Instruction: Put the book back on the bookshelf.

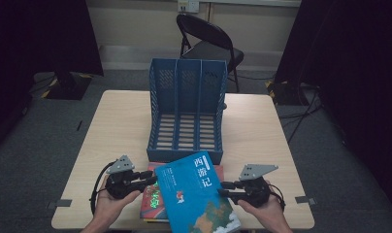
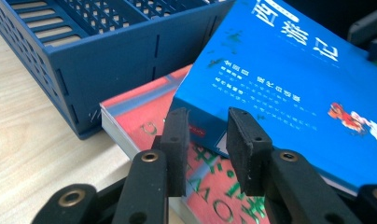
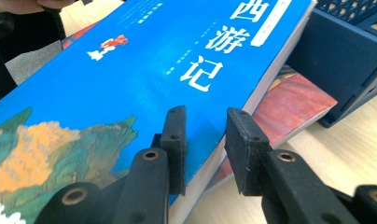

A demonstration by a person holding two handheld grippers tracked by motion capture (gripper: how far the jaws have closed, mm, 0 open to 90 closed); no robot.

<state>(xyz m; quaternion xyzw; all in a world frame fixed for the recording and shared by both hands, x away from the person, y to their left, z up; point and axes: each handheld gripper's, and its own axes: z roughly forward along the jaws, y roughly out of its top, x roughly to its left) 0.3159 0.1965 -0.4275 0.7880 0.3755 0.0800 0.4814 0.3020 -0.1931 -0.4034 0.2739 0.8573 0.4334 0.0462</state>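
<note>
Blue book (image 1: 196, 194) lies crooked on a red book (image 1: 153, 200), between your left gripper (image 1: 146, 180) and right gripper (image 1: 226, 188); it looks thick, stiff, a bit heavy. Left gripper view: the fingers (image 2: 176, 140) sit narrow at its corner, not pinching. Right gripper view: the fingers (image 3: 175, 140) straddle its long edge; hold there.

My left gripper (image 1: 146, 177) and right gripper (image 1: 226, 188) are black, each topped by a grey three-cornered plate. Brass-ringed screw holes dot my arms at the lower frame; my flat pads (image 2: 177, 140) are matte black. Black cables loop behind.
</note>
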